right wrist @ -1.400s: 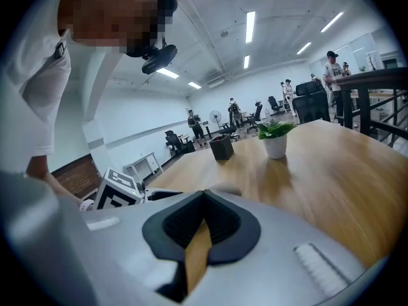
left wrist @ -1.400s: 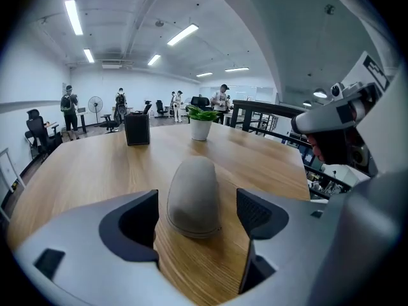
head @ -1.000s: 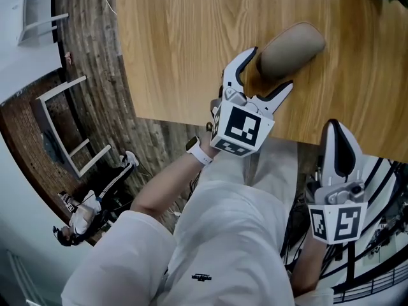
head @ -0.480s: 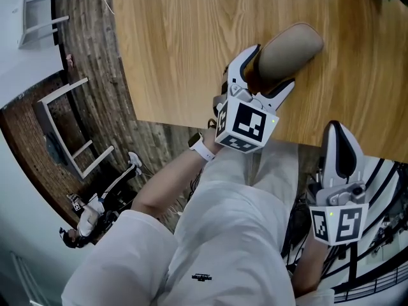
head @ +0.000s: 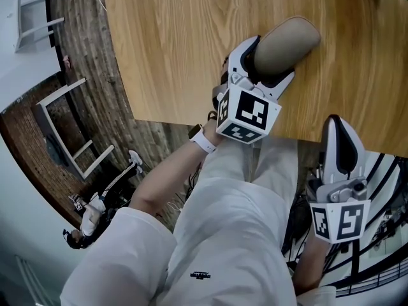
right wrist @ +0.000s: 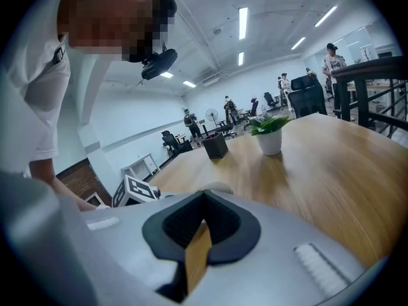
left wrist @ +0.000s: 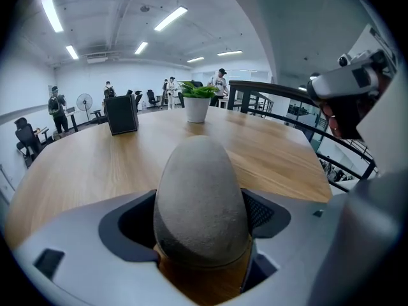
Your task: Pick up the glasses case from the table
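The head camera looks steeply down over the person's lap. The table [head: 191, 43] spans 10 to 2 o'clock, with the left gripper [head: 271, 57] close below at 1 o'clock and the right gripper [head: 338, 132] at 4 o'clock. The left gripper view sits low over the tabletop and faces along it to the far end, with the glasses case [left wrist: 201, 196] very near the lens, from centre to 6 o'clock. The right gripper view looks the same way from off the table's near edge. Both gripper views share the tabletop, the potted plant [left wrist: 197, 101] and the black box [left wrist: 121, 113]. The right one also catches the left gripper's marker cube [right wrist: 135, 190] at 8 o'clock
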Tool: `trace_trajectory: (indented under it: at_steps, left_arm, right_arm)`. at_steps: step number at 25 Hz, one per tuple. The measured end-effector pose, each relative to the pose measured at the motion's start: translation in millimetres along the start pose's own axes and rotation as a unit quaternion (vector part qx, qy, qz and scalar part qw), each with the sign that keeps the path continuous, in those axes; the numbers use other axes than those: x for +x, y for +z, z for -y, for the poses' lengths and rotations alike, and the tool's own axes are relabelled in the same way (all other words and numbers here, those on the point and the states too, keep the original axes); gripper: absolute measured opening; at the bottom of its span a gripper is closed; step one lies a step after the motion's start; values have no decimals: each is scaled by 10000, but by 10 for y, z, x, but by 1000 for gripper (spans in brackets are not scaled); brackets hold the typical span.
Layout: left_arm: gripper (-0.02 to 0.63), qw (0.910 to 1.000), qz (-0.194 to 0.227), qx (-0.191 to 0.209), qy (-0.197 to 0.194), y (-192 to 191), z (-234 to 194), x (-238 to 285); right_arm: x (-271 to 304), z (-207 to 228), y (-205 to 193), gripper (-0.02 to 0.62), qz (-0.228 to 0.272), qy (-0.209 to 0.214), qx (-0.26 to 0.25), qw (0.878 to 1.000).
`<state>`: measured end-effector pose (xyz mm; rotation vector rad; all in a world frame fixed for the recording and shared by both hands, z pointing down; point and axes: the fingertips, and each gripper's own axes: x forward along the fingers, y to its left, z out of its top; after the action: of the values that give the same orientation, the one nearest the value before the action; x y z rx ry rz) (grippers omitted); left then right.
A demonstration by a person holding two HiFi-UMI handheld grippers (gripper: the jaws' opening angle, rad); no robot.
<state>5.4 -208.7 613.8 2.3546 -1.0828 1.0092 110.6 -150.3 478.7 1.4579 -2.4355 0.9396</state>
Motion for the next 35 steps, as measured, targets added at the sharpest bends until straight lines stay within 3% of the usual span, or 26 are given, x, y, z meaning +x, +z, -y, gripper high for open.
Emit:
trace_trajectory:
  at_steps: [13,35]
  left_arm:
    - [370,9997,-82,-230,-62,20,22,0]
    - [368,9997,220,-113,-24,223,22,-895]
  right_arm:
    - [-61,-2,31,11,105,-51,5,9999]
    - [-526,-490,340,11,536,-249,-347,9976]
